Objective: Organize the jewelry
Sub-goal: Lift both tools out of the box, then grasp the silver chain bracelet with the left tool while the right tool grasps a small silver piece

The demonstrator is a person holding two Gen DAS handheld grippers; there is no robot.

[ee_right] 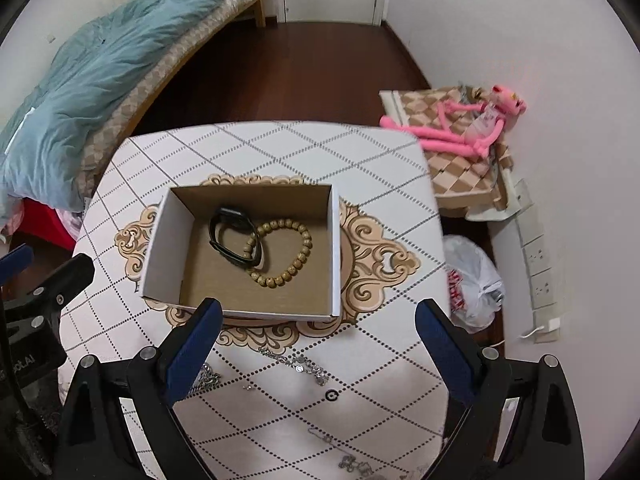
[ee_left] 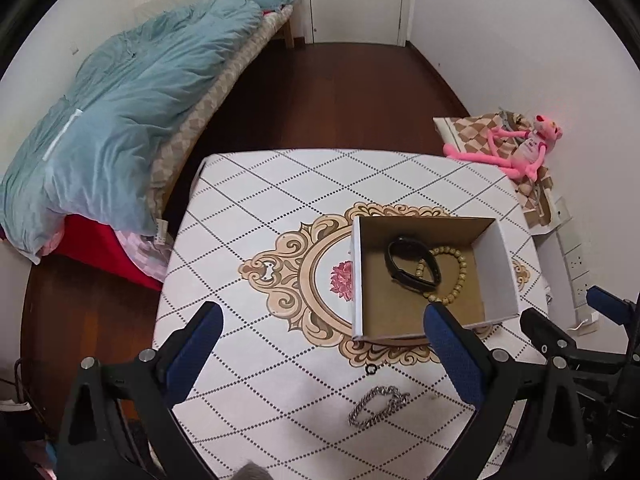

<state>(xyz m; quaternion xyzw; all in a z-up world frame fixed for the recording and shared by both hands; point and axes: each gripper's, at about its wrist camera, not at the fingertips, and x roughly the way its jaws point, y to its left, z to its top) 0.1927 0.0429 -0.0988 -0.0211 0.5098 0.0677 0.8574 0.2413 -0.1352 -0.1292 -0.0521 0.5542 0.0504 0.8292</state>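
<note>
An open cardboard box [ee_left: 500, 264] [ee_right: 160, 248] stands on the patterned table [ee_left: 280, 208] [ee_right: 384, 184]. Inside lie a black wristband [ee_left: 412, 266] [ee_right: 232, 240] and a wooden bead bracelet [ee_left: 452, 276] [ee_right: 288, 252]. A silver chain bracelet [ee_left: 376, 406] [ee_right: 206, 378] lies on the table in front of the box, with a small black ring [ee_left: 371, 369] [ee_right: 331, 395] nearby. A thin silver chain [ee_right: 296, 364] and another chain piece [ee_right: 352, 460] show in the right wrist view. My left gripper [ee_left: 324, 336] is open above the table near the silver bracelet. My right gripper [ee_right: 318, 330] is open, just in front of the box.
A bed with a blue duvet [ee_left: 132, 112] stands left of the table. A pink plush toy [ee_left: 520, 148] [ee_right: 472, 124] lies on a checked cloth at the right wall. A white plastic bag [ee_right: 472, 284] sits on the floor right of the table. Wall sockets [ee_left: 576, 256] are at the right.
</note>
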